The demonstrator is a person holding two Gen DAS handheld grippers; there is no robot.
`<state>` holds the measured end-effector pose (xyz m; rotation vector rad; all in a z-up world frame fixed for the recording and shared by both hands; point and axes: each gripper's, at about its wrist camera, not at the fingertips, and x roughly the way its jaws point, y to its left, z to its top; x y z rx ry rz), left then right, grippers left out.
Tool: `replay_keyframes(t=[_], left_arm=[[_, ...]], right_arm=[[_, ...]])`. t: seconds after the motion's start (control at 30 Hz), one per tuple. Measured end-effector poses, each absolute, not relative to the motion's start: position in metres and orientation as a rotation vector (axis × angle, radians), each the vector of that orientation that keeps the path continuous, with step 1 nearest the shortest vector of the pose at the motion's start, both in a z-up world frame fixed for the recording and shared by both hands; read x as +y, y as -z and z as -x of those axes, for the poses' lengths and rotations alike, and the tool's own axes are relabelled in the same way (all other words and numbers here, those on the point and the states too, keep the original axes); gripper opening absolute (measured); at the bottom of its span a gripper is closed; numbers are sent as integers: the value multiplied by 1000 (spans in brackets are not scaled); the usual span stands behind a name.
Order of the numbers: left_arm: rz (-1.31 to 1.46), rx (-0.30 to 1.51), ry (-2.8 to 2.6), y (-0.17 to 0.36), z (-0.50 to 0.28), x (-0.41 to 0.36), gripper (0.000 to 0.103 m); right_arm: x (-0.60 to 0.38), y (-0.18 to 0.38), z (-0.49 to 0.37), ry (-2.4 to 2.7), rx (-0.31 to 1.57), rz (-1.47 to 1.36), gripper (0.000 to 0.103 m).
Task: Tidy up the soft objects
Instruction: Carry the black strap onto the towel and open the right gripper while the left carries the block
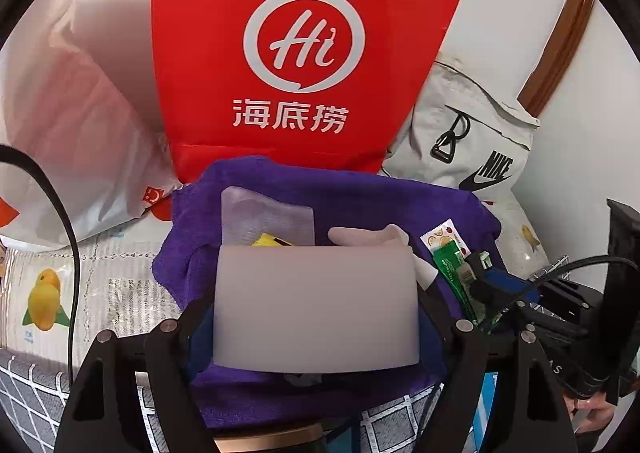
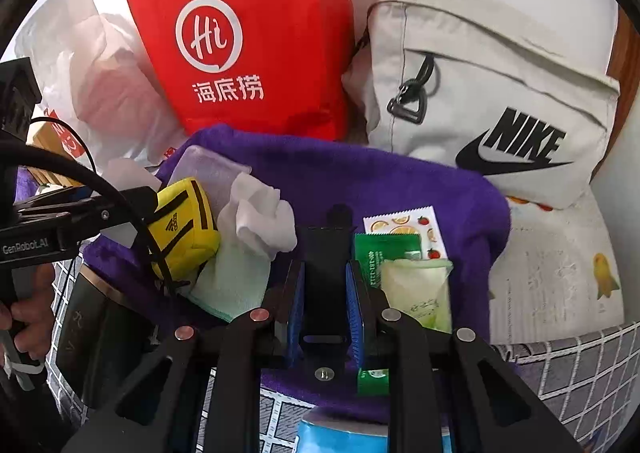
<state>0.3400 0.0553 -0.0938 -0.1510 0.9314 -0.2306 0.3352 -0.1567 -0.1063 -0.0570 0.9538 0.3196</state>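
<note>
Item: your left gripper (image 1: 316,317). Jaws spread wide either side of a flat pale block (image 1: 316,307) that is blurred over; you cannot tell whether the pads press it.

Item: your right gripper (image 2: 325,285). Blue pads drawn close together on a black strap-like piece (image 2: 325,269) standing upright between them.

Item: purple towel (image 2: 400,177). Spread directly beneath and ahead of both grippers, carrying the small goods.

Item: yellow pouch with dark stripes (image 2: 184,225). Left of your right gripper, on the towel, beside your left gripper's body.

Item: white sock (image 2: 260,221). Just left of your right fingertips, bunched, lying on a pale green cloth (image 2: 236,285).

Item: green sachet (image 2: 384,253) and a fruit-printed packet (image 2: 416,225). Just right of your right fingertips; a pale green wipes pack (image 2: 420,293) overlaps them.

Item: red Haidilao bag (image 1: 308,53). Upright beyond the towel, straight ahead of your left gripper.

Item: white plastic bag (image 1: 72,113). Left of the red bag.

Item: grey Nike bag (image 2: 500,93). Ahead and right of your right gripper, behind the towel.
</note>
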Motion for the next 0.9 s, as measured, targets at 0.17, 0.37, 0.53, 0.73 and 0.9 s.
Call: replay_keyframes(t=[0.17, 0.37, 0.53, 0.73, 0.9], left_arm=[[152, 930, 232, 92, -339, 56, 80], [154, 940, 228, 95, -340, 57, 80], [152, 953, 226, 97, -342, 57, 80], [150, 952, 233, 97, -342, 57, 80], [144, 957, 237, 98, -342, 55, 80]], right_arm=[[-160, 114, -344, -355, 990, 4, 21], [-161, 130, -353, -335, 1038, -3, 21], [-160, 139, -357, -336, 1062, -5, 21], [-154, 142, -363, -357, 1072, 1, 21], [-148, 148, -367, -362, 1102, -2, 21]])
